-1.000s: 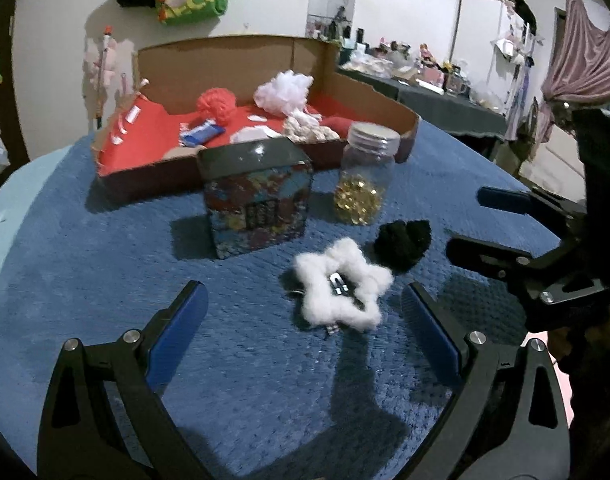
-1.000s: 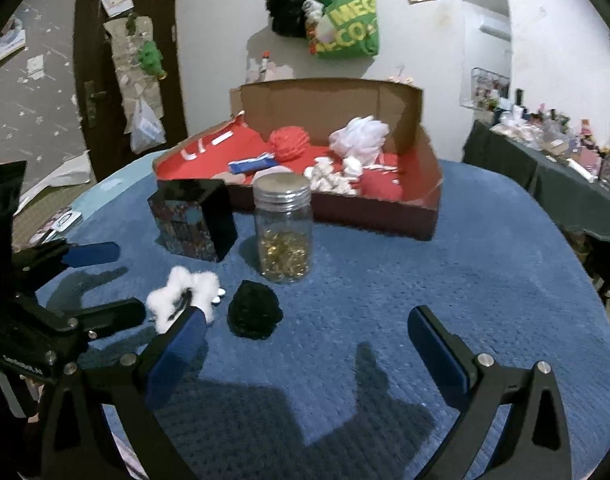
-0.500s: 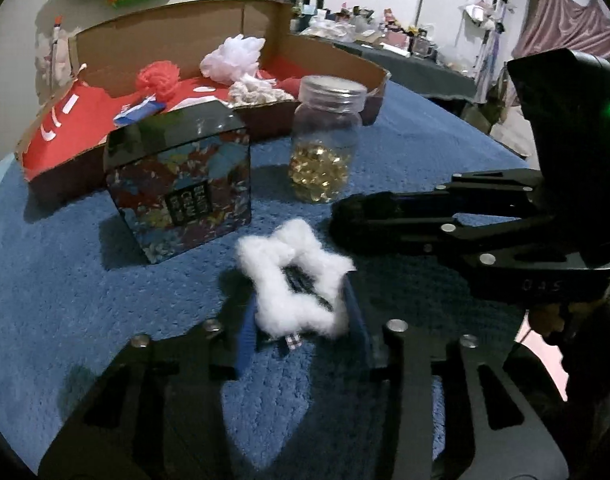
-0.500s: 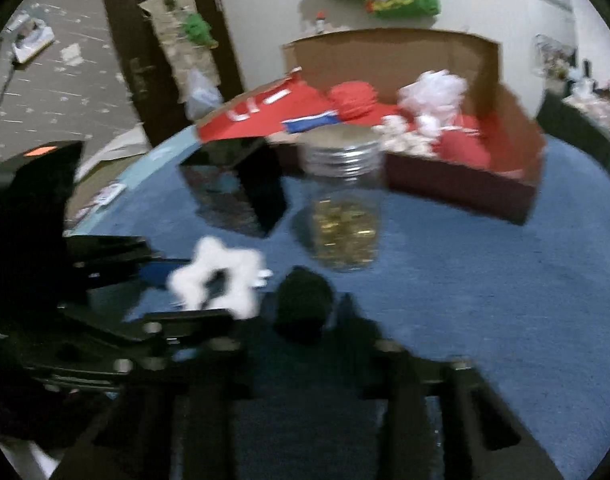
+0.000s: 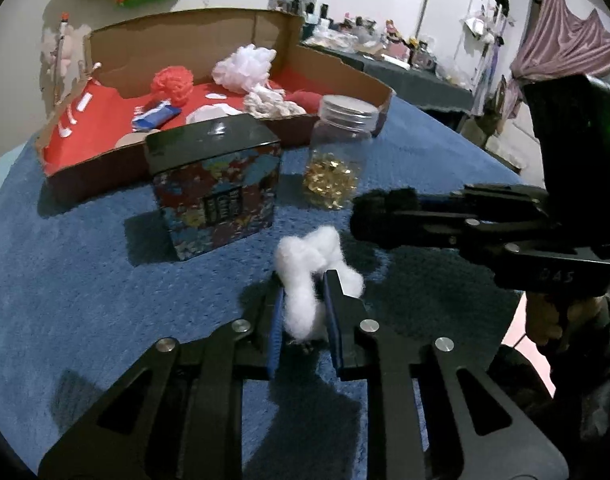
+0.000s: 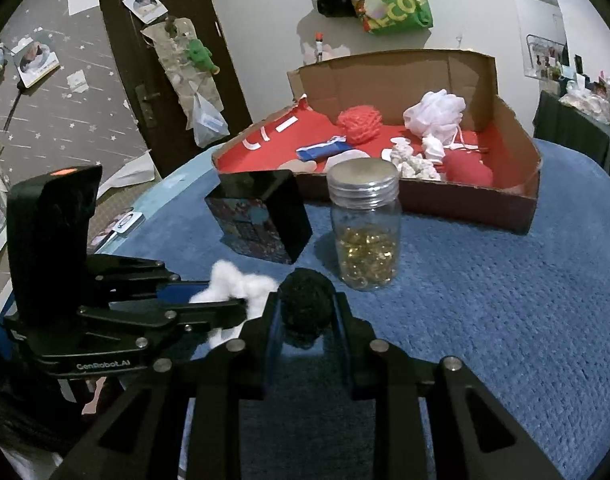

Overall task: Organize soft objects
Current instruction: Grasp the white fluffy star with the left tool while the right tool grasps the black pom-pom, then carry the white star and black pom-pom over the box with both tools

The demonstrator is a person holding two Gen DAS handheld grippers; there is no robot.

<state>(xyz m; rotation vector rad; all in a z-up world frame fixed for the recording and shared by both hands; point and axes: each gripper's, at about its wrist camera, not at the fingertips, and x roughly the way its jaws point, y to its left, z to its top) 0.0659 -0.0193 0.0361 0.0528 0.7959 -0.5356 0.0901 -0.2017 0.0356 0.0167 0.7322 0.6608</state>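
Observation:
My left gripper [image 5: 303,280] is shut on a white fluffy star clip [image 5: 309,268], held a little above the blue cloth; it also shows in the right wrist view [image 6: 233,284]. My right gripper [image 6: 303,300] is shut on a black fuzzy pom-pom [image 6: 305,300]; from the left wrist view it reaches in from the right with the pom-pom [image 5: 375,216] at its tips. The cardboard box with a red lining [image 6: 517,184] stands at the back, holding red, white and cream soft objects.
A dark patterned tin [image 5: 213,196] and a glass jar of gold beads [image 5: 337,160] stand on the blue cloth [image 6: 505,300] between the grippers and the box. Cluttered tables stand to the right, a door to the left.
Both grippers have closed: the left on the white star clip, the right on the black pom-pom. Both objects have been lifted slightly off the cloth.

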